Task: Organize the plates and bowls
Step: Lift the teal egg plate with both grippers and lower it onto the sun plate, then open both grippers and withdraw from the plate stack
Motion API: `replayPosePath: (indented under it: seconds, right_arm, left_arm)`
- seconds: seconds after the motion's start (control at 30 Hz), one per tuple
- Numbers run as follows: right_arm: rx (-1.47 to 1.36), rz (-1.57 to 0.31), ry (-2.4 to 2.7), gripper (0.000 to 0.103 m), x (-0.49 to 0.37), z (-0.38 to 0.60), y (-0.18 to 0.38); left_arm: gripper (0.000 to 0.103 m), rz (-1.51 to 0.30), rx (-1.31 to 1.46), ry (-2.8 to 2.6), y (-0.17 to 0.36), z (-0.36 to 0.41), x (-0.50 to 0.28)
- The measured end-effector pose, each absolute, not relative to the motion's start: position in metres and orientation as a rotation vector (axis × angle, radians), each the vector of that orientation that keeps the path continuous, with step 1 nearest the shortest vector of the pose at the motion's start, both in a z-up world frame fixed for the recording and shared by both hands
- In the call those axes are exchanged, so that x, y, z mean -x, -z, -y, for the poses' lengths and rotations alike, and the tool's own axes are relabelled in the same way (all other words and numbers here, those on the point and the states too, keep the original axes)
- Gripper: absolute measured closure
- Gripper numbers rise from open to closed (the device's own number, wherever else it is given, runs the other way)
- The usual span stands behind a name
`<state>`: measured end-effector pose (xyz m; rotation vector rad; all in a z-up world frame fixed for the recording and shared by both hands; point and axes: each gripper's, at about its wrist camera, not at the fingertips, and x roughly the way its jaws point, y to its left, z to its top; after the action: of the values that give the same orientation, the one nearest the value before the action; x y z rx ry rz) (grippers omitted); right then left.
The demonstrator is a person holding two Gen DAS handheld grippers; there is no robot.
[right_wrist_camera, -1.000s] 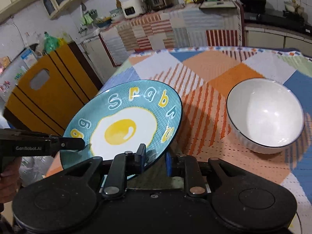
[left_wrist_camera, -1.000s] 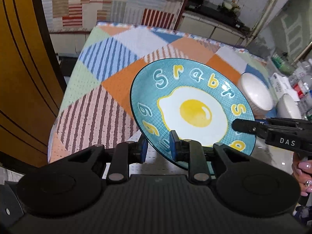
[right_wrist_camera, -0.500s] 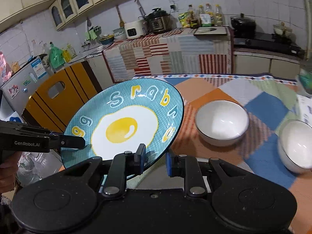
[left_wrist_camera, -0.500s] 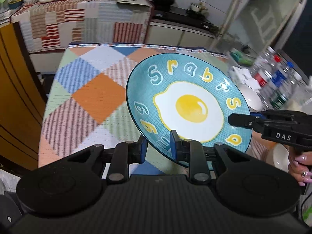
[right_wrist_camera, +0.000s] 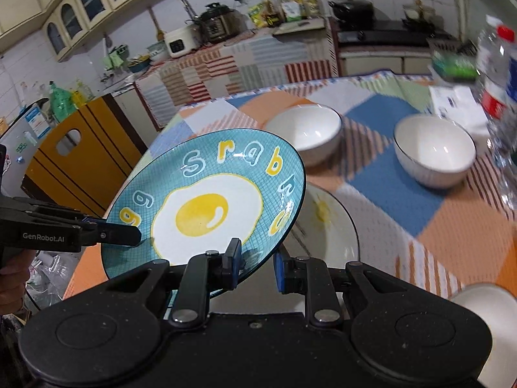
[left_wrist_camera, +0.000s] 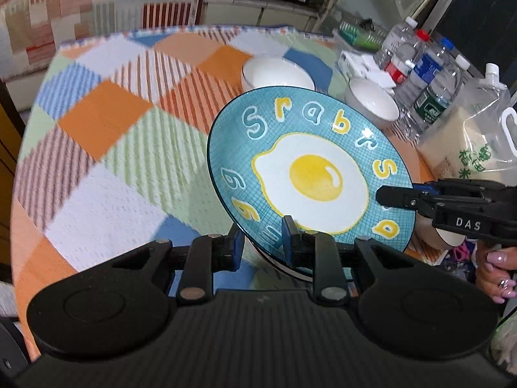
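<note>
- At the bottom centre of the left wrist view, the left gripper (left_wrist_camera: 263, 237) is clamped on the near rim of the egg plate (left_wrist_camera: 310, 174), one finger above the rim and one below.
- The plate is blue, printed with a fried egg and letters, and is held tilted in the air above the table (left_wrist_camera: 106, 123).
- At the right edge of that view, the right gripper (left_wrist_camera: 383, 195) pinches the plate's far right rim; a hand (left_wrist_camera: 494, 271) grips its handle in the lower right.
- At the bottom centre of the right wrist view, the right gripper (right_wrist_camera: 257, 263) is likewise closed on the plate (right_wrist_camera: 206, 203), its left finger on the top face and its right one under the rim.
- At the left edge there, the left gripper (right_wrist_camera: 137, 234) bites the opposite rim.
- Just beyond and below the plate, a white plate (right_wrist_camera: 336, 226) with a yellow mark lies flat on the table.
- Further up the frame, two white bowls (right_wrist_camera: 303, 132) (right_wrist_camera: 434, 148) stand apart on the patchwork cloth (right_wrist_camera: 387, 187).
- At the right edge of the left wrist view, bottles (left_wrist_camera: 420, 74) and a clear bag (left_wrist_camera: 478, 129) stand near the bowls.
- Across the top, a kitchen counter (right_wrist_camera: 258, 55) carries appliances, somewhat blurred.
</note>
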<state>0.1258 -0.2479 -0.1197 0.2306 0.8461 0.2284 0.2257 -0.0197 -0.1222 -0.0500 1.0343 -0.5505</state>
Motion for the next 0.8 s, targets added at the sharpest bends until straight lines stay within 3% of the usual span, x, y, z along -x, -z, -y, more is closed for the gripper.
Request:
replayPosePath:
  seconds: [0.8]
  right_arm:
    - [-0.170, -0.978, -0.143, 0.077, -0.119, 0.253, 0.152]
  left_arm:
    - [0.078, -1.127, 0.020, 0.568, 0.165, 0.043, -0.229]
